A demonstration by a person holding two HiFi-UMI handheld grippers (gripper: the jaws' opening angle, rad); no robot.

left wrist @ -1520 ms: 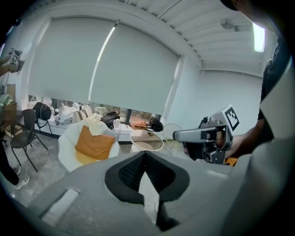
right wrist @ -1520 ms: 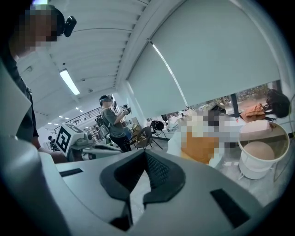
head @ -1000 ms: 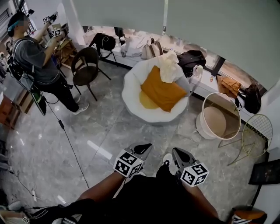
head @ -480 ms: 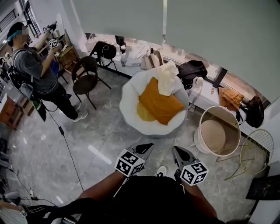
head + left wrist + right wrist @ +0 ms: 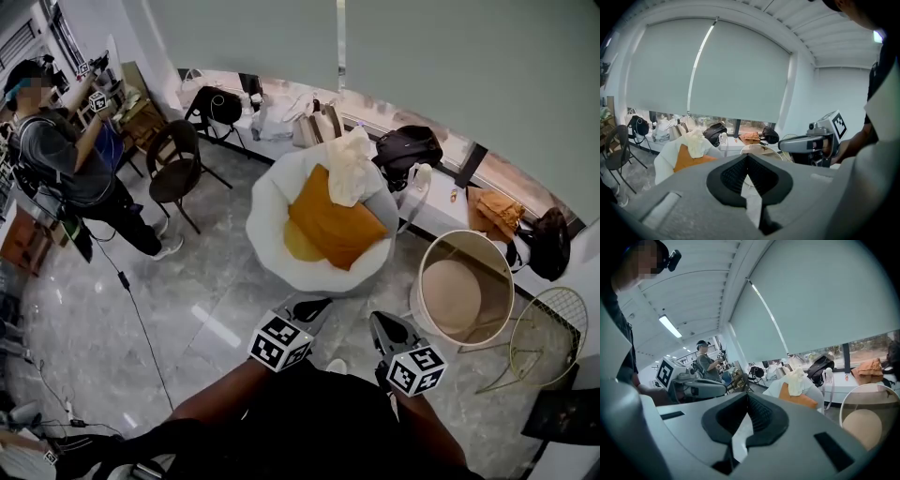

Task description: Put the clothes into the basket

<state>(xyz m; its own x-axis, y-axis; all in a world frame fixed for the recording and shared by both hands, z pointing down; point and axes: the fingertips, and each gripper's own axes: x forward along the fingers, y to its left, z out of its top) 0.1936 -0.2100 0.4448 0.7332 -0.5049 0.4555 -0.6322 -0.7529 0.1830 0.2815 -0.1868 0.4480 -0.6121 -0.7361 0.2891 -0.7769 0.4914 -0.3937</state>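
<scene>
Grey marbled floor ran up to a long window ledge under drawn blinds. On it stood a round white chair holding an orange cushion. A cream-coloured garment lay crumpled and limp over the cushion's upper edge and the chair's back, folds hanging loosely. A second piece, orange-brown and bunched, sat on the ledge to the right, near a black bag. The basket, round, with a pale rim and a tan bottom, stood on the floor just right of the chair, with no clothes in it. The left gripper and right gripper hung side by side short of the chair, each with jaws pressed together on nothing. Another person stood far left.
</scene>
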